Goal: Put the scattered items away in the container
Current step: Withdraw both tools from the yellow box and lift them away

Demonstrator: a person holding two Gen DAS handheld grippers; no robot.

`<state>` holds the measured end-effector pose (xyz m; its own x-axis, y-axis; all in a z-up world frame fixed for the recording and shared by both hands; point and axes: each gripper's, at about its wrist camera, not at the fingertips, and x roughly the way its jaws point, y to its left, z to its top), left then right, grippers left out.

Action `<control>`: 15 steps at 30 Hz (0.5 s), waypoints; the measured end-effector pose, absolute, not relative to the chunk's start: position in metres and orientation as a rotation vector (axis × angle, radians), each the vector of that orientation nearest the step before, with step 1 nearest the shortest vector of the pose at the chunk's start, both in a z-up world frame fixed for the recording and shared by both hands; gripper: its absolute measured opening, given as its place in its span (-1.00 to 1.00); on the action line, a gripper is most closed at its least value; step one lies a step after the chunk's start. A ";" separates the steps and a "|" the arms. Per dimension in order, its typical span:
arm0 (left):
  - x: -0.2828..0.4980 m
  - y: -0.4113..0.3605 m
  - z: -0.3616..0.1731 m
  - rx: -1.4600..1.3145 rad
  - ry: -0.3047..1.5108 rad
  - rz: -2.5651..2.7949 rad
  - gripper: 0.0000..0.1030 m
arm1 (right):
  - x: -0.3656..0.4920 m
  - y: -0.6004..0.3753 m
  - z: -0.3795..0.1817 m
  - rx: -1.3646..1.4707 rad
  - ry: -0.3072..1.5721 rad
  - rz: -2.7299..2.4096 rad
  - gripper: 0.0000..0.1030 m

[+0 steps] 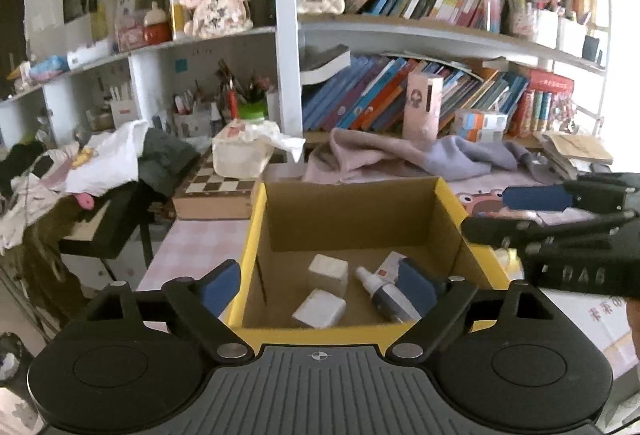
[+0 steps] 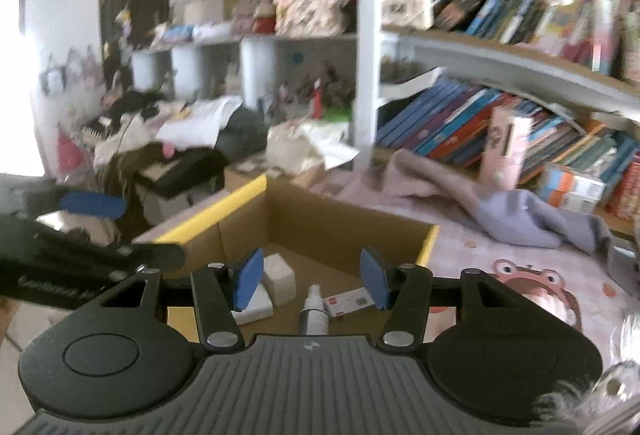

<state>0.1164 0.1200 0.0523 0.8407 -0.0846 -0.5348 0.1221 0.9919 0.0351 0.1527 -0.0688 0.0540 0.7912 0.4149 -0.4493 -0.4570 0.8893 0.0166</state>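
A cardboard box with a yellow rim [image 1: 250, 247] stands open on the pink table. On its floor lie a white cube [image 1: 328, 273], a flat white box [image 1: 320, 309], a small spray bottle [image 1: 380, 291] and a red-and-white carton [image 1: 390, 267]. My left gripper [image 1: 318, 287] hangs open above the box's near edge, with nothing between its blue pads. My right gripper [image 2: 311, 279] is also open and empty over the box [image 2: 236, 197], above the spray bottle [image 2: 314, 309], the cube [image 2: 280, 277] and the carton [image 2: 348, 301]. Each gripper shows at the other view's edge.
Bookshelves full of books and trinkets rise behind the table. A pink and lavender cloth [image 1: 400, 155] and an upright pink carton [image 1: 422, 107] lie past the box. A chessboard [image 1: 218, 191], a tissue box [image 1: 240, 155] and heaped clothes [image 1: 100, 163] are at the left.
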 end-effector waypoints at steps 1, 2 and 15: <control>0.110 0.120 0.054 0.067 0.557 -0.108 0.78 | 0.146 -0.072 0.056 -0.087 0.452 0.457 0.01; 0.103 0.121 0.055 0.063 0.552 -0.106 0.81 | 0.139 -0.076 0.058 -0.079 0.445 0.445 0.01; 0.029 0.127 0.054 0.030 0.532 -0.060 0.86 | 0.048 -0.090 0.053 -0.087 0.428 0.385 0.15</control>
<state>0.0290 0.1271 0.0541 0.8602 -0.0493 -0.5076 0.0648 0.9978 0.0129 0.0482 -0.0903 0.0533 0.8390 0.3458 -0.4201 -0.3818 0.9242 -0.0020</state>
